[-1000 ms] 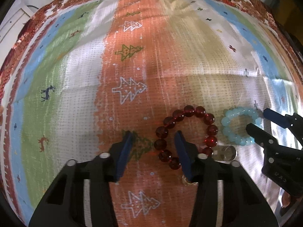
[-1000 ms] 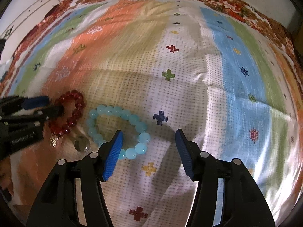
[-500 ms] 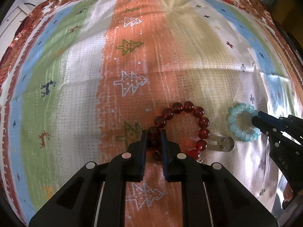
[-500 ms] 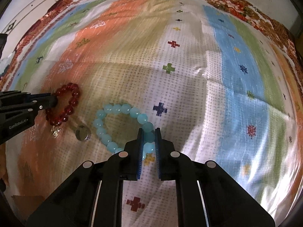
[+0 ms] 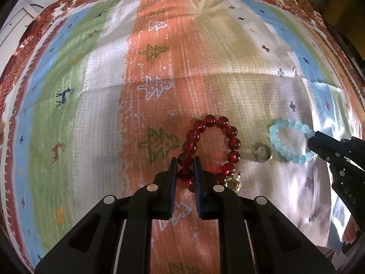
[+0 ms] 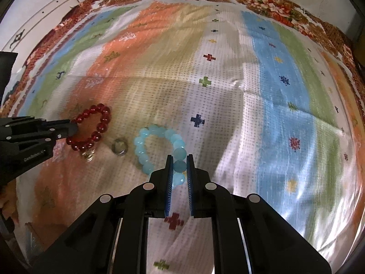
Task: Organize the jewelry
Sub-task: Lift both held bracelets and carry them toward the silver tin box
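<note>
A striped, patterned cloth [image 5: 205, 80] covers the surface. The left gripper [image 5: 185, 171] is pinched nearly closed on the red bracelet [image 5: 230, 132] at its 7 o'clock beads. The right gripper [image 6: 179, 166] likewise clamps the blue bracelet [image 6: 141, 143] at 4 o'clock. A ring [image 5: 262, 151] lies between them. Round beads could squirt from the pads, or a stretched cord could snag the gold charm [image 5: 233, 182].

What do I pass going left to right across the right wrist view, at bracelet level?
Left tool shut on the red bead bracelet → small metal ring → light blue bead bracelet, pinched at its right side by the right tool → bare patterned cloth.
</note>
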